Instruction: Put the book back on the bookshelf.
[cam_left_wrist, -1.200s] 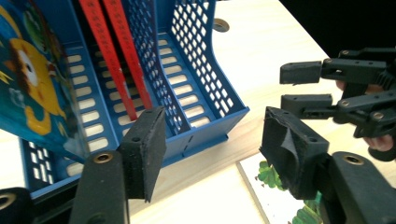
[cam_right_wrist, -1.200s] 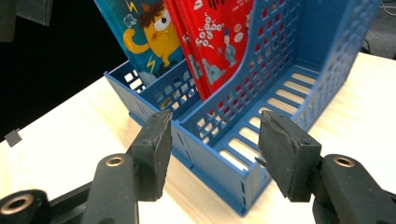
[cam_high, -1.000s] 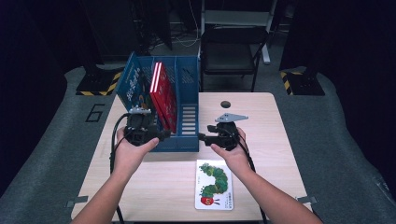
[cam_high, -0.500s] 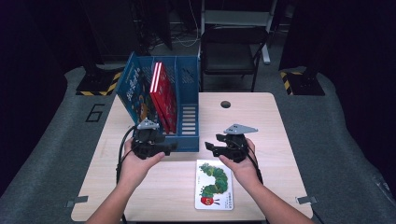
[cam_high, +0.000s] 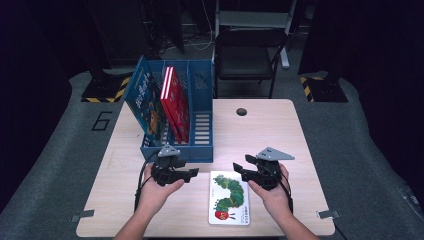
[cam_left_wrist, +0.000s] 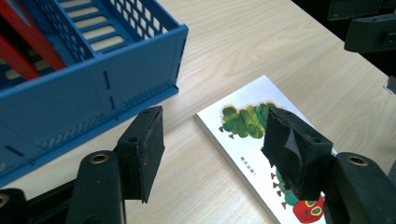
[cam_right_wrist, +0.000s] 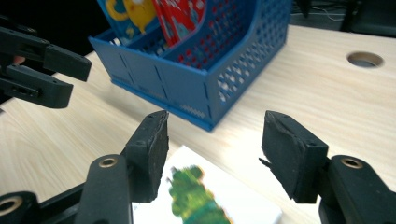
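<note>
Caterpillar book lies flat near the table's front edge, unfiled, blue rack beyond; left gripper and right gripper flank it, jaws apart, empty.

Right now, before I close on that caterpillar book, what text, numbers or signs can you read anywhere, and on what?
"6": a large numeral on the grey floor mat left of the table.
Small dark print on the caterpillar book cover, beside the caterpillar: too small and blurred to read.
Yellow lettering on the blue book in the blue rack: too blurred to read.
Red book beside it: no legible text.
</note>
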